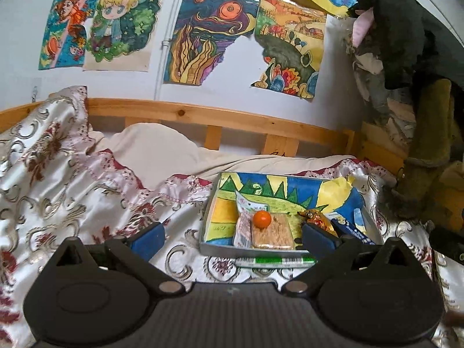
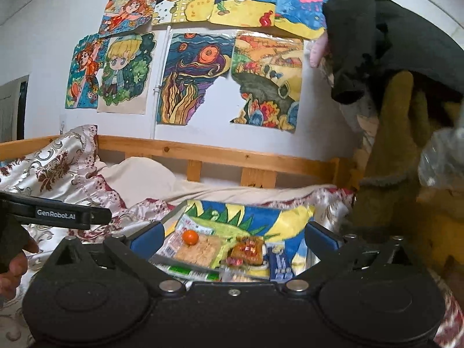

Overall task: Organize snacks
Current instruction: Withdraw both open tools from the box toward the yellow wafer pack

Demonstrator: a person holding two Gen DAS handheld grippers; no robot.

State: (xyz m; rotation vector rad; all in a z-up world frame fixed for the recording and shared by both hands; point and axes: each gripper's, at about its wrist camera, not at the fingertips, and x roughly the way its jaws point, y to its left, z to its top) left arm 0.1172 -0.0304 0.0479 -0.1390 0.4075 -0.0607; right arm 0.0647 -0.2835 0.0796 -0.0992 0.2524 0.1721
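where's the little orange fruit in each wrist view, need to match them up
Left wrist view: the orange fruit sits lower centre, inside the tray, on the flat biscuit pack.
Right wrist view: the same fruit is lower left of centre, at the left edge of the biscuit pack, just right of the gripper's left blue fingertip.
Shared landmark: the green wrapped stick lying along the tray's near side.

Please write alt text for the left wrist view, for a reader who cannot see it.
A shallow tray lined with a colourful drawing sits on a floral bedspread, holding snack packets and a small orange fruit. A green packet lies just outside. The left gripper has open, empty jaws.
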